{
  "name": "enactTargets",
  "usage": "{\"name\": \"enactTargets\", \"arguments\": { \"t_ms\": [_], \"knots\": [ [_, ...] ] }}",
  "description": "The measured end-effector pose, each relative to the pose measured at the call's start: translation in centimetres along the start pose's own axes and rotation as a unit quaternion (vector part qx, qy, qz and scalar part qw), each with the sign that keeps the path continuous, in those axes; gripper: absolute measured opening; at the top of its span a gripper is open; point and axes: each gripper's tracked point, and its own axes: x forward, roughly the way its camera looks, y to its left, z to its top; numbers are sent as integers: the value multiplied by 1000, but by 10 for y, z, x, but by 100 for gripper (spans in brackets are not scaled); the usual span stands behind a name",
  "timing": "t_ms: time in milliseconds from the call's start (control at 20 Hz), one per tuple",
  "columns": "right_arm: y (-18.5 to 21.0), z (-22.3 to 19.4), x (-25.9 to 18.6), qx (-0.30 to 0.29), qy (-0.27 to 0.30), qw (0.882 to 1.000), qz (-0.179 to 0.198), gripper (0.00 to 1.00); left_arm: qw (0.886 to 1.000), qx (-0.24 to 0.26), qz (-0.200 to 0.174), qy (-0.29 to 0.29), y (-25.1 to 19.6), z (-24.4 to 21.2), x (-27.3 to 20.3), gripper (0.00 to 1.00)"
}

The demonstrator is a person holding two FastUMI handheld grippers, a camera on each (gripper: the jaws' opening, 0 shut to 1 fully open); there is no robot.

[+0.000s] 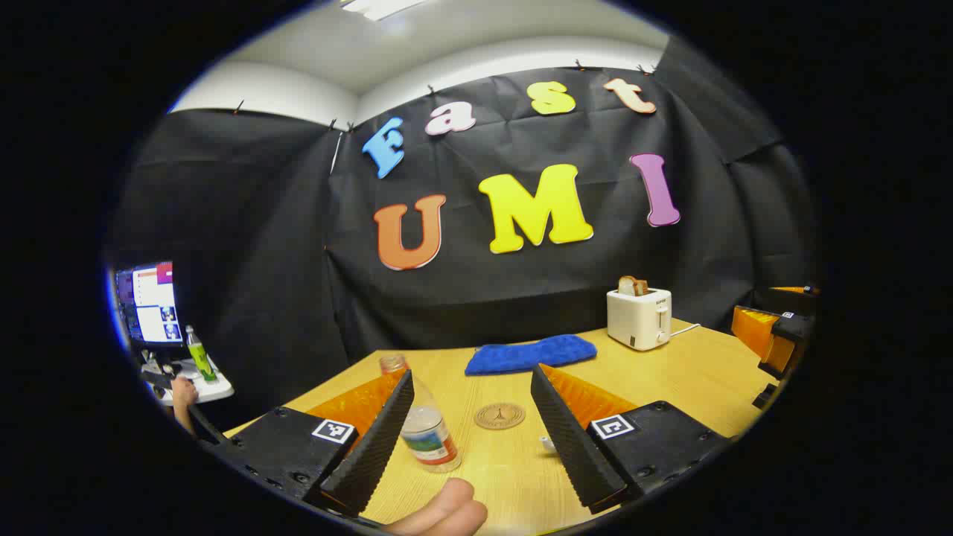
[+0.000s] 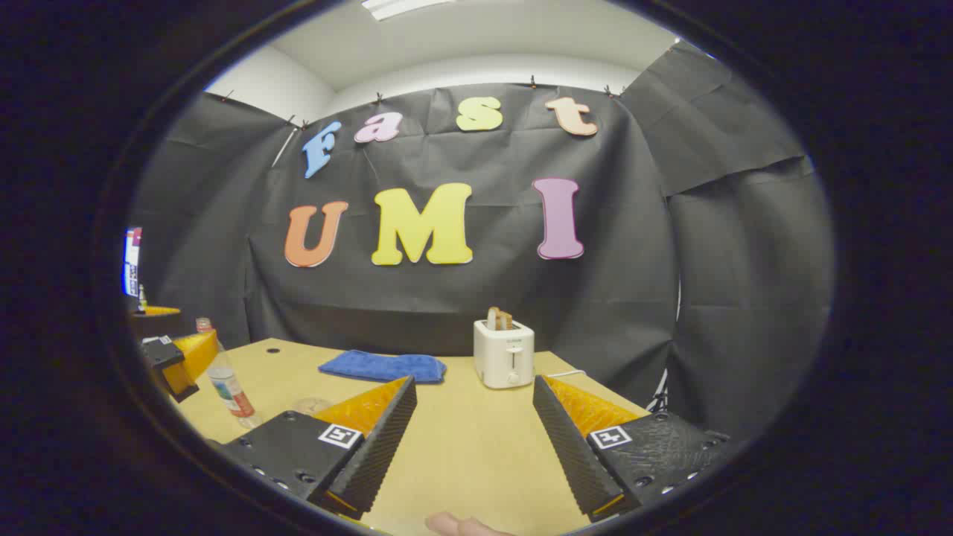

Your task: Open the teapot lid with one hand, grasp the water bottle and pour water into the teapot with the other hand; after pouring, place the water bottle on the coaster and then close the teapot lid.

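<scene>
Tabletop: carries everything; bare wood in front of the right hand-held gripper.
Toaster: far from the bottle, toward the wall.
Cloth: just beyond the coaster.
Left hand-held gripper: jaws spread wide, holding nothing; the bottle stands upright just inside its left finger, not clamped.
Right hand-held gripper: jaws apart, empty, well away from the bottle.
Bottle: long axis vertical, cap up; the left hand is clearly nearer.
Coaster: just right of the bottle.
Teapot: not identifiable.
</scene>
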Motion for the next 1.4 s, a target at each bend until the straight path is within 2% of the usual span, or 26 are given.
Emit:
{"name": "enactTargets", "arguments": {
  "t_ms": [100, 150, 300, 450, 650, 800, 850, 950, 1400],
  "knots": [
    [20, -6, -6, -3, 6, 1000, 5, 95, 1000, -3, -18, 1, 15, -2, -6, 99],
    [30, -8, -8, -10, 6, 1000, 12, 97, 1000, 17, -21, 5, 23, -1, -5, 99],
    [35, -14, -6, -35, 6, 999, 3, 95, 999, 46, 6, -12, 58, 1, -1, 99],
    [34, -23, 1, -43, 13, 999, -7, 95, 999, 26, 23, 4, 75, -9, 4, 99],
    [40, -37, 6, -36, 38, 999, 10, 98, 1000, -25, 4, 14, 67, -11, 4, 99],
    [35, -33, 8, -38, 32, 999, 6, 95, 1000, -21, 12, 14, 73, -11, 2, 99],
    [34, -36, 9, -39, 33, 999, 5, 93, 1000, -20, 14, 17, 73, -12, 3, 95],
    [35, -40, 10, -36, 39, 999, 6, 95, 999, -20, 10, 24, 69, -16, 4, 99],
    [52, -67, 27, -38, 58, 997, 30, 95, 999, -23, 5, 26, 68, -21, 10, 99]
  ]
}}
